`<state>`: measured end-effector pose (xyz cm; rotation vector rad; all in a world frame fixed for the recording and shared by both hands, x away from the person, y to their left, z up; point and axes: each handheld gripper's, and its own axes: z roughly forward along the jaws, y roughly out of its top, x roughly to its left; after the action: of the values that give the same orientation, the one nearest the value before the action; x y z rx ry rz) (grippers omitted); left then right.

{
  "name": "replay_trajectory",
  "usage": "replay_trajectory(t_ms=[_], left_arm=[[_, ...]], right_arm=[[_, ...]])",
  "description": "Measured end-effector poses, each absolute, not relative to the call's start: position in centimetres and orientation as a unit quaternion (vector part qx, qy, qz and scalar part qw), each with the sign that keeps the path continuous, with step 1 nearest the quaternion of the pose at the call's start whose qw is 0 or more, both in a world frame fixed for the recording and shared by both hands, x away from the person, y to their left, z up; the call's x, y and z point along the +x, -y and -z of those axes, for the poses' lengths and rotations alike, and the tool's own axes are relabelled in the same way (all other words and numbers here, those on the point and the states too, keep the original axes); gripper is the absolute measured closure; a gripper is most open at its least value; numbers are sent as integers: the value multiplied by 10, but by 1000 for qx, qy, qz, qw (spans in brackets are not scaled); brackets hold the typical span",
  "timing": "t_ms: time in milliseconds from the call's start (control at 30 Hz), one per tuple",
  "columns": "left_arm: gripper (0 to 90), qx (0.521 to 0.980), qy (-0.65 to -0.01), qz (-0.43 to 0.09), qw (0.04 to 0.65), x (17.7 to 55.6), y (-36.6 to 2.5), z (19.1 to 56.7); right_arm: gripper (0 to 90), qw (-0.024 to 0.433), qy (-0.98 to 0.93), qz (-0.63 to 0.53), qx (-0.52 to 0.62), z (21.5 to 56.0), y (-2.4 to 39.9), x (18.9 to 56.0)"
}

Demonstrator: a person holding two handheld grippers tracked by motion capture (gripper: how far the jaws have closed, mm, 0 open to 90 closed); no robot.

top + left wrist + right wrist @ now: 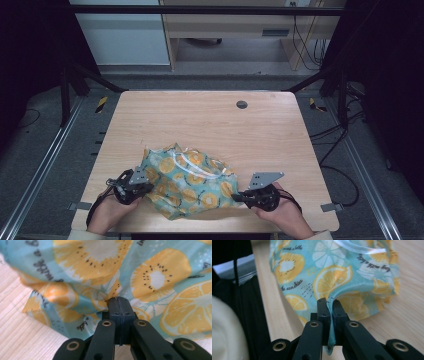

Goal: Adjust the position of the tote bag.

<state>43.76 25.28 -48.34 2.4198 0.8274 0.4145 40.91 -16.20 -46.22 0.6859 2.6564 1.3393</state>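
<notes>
Cloth [187, 180] lies lower centre of the frame, long axis left-right. Left gripper [145, 186] clamps its left edge, right gripper [239, 196] its right edge; both equally near.

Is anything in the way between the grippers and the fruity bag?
No, nothing is in the way. Both grippers already have the bag. The left gripper is shut on a fold of its cloth, and the right gripper is shut on its edge, with cloth pinched between the jaws. The table around the bag is bare wood.
</notes>
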Motion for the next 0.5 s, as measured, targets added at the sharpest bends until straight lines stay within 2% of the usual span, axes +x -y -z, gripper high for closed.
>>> replay_trajectory(t_ms=[200, 500], left_arm=[[900, 895, -317, -169, 262, 441, -255, 484], [900, 889, -328, -190, 257, 447, -255, 485]], right_arm=[[883, 41, -887, -405, 215, 470, 153, 411], [888, 61, -893, -374, 242, 478, 150, 426]])
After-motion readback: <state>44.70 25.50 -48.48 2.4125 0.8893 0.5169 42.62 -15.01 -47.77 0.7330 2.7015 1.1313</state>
